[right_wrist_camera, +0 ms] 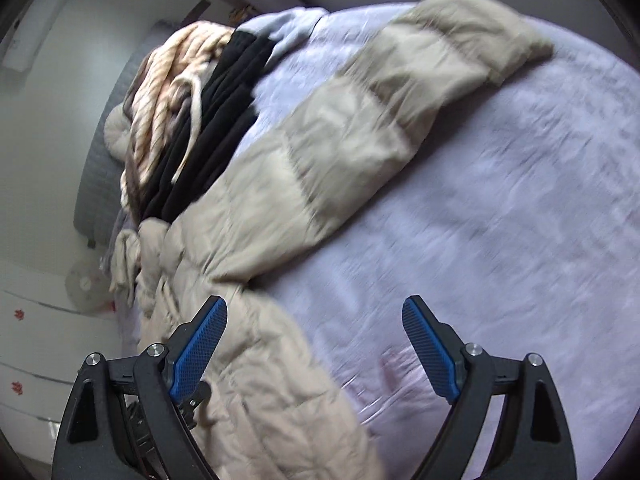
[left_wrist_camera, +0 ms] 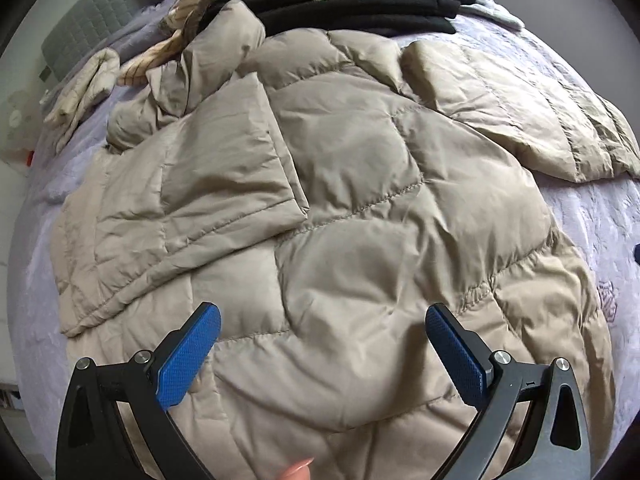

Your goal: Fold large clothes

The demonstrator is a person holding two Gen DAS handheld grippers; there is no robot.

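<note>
— So where was the coat at that moment?

— The beige puffer jacket (left_wrist_camera: pixel 340 200) lay spread on the lavender bedspread (left_wrist_camera: pixel 592 216), one sleeve (left_wrist_camera: pixel 224 184) folded in across its body and the other sleeve (right_wrist_camera: pixel 400 92) stretched out over the bed, away from the torso.

— And the grippers?

— Both had their jaws wide apart and held nothing. The left gripper (left_wrist_camera: pixel 322 344) hovered above the lower quilted panels; the right gripper (right_wrist_camera: pixel 314 336) hung over the jacket's edge, half above bare bedspread. The right view was blurred, so I could not tell how close it was to the cloth.

— How would you have expected the jacket to handle?

— Light for its bulk, I judged, but puffy and springy, with a smooth shell that looked slippery. A fold would likely puff back open unless pressed flat.

— Where to grip, then?

— Along a stitched seam or at the cuff of the outstretched sleeve, where the filling was thin and the blue pads (left_wrist_camera: pixel 188 360) could bite. A fat panel would probably squirm out.

— Anything else nearby?

— A pile of black clothing (left_wrist_camera: pixel 360 4) and a striped blanket (right_wrist_camera: pixel 160 92) lay beyond the collar, by the grey headboard (left_wrist_camera: pixel 96 20).
</note>
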